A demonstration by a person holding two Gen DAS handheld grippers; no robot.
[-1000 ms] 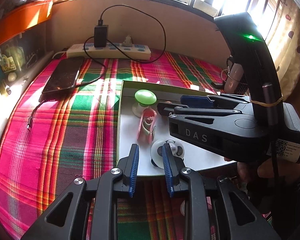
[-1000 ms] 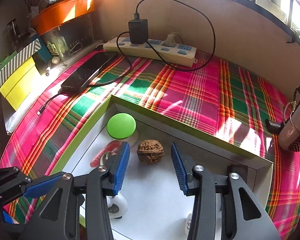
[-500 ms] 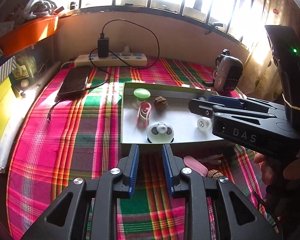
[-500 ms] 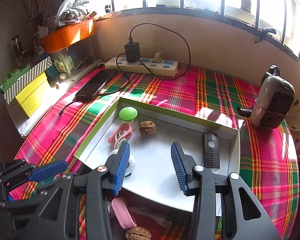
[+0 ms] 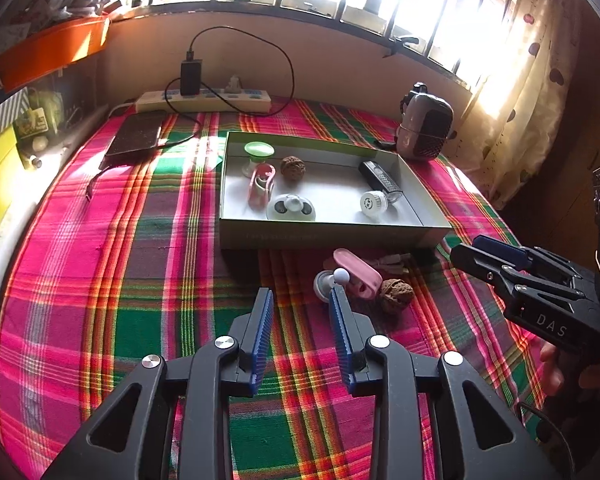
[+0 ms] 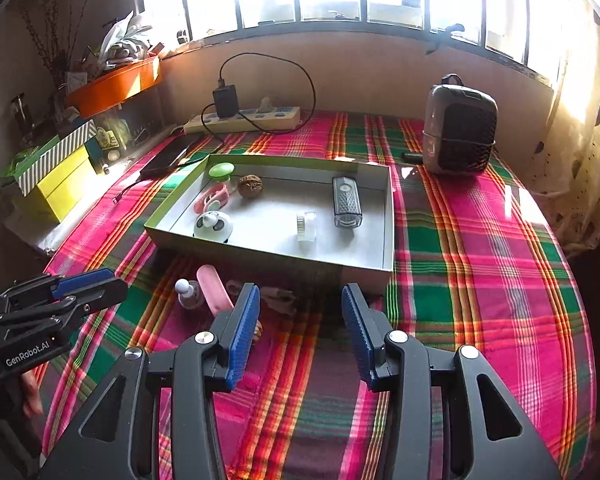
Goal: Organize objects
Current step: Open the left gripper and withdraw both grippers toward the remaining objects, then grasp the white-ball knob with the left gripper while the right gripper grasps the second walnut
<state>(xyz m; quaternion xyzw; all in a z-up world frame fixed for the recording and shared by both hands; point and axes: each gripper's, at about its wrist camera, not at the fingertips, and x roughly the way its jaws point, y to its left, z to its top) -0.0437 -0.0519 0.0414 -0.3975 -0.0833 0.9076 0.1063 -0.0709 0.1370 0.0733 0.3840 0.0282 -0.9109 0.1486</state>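
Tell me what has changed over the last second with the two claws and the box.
Both claws have pulled back from over the box toward the near end of the cloth. The left claw has just been opening and has nothing between its pads. The right claw stays open and empty. The box contents, including the walnut and panda toy, lie as before.
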